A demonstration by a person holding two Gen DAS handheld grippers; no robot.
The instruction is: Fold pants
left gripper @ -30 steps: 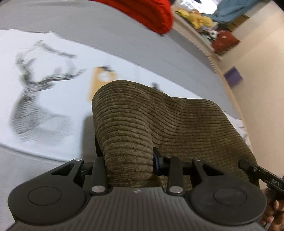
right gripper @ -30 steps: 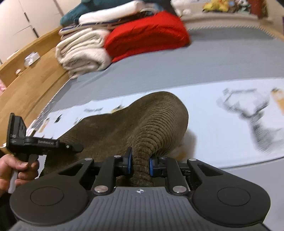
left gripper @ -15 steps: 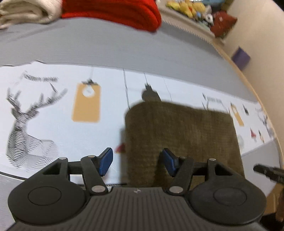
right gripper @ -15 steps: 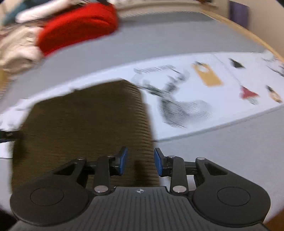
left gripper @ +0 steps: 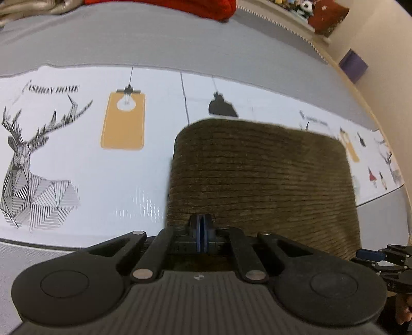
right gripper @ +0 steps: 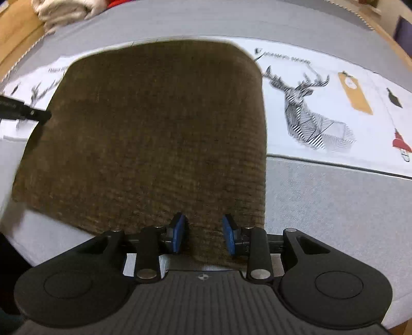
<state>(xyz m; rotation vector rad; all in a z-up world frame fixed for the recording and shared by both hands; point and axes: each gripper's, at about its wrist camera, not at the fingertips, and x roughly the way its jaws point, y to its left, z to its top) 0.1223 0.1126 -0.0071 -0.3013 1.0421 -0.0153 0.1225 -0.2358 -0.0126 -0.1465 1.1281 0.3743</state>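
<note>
The brown corduroy pants (left gripper: pixel 262 180) lie folded into a flat rectangle on the white printed sheet (left gripper: pixel 77 165); they also fill the right wrist view (right gripper: pixel 154 134). My left gripper (left gripper: pixel 201 229) is shut with its blue pads together and nothing between them, at the near left edge of the pants. My right gripper (right gripper: pixel 204 232) is open, its blue pads apart above the near right edge of the pants, holding nothing. The right gripper's tip shows at the lower right of the left wrist view (left gripper: pixel 370 255).
The sheet with deer (right gripper: pixel 303 103) and tag prints lies on a grey bed cover (right gripper: pixel 322 206). A red folded blanket (left gripper: pixel 180 7) and cream towels (right gripper: pixel 61 10) sit at the far side. A wooden bed edge (right gripper: pixel 15 33) runs at far left.
Both grippers let go of the pants, which dropped into a flat fold. The left gripper then shut empty; the right stays open. Both pulled back toward the near edge.
</note>
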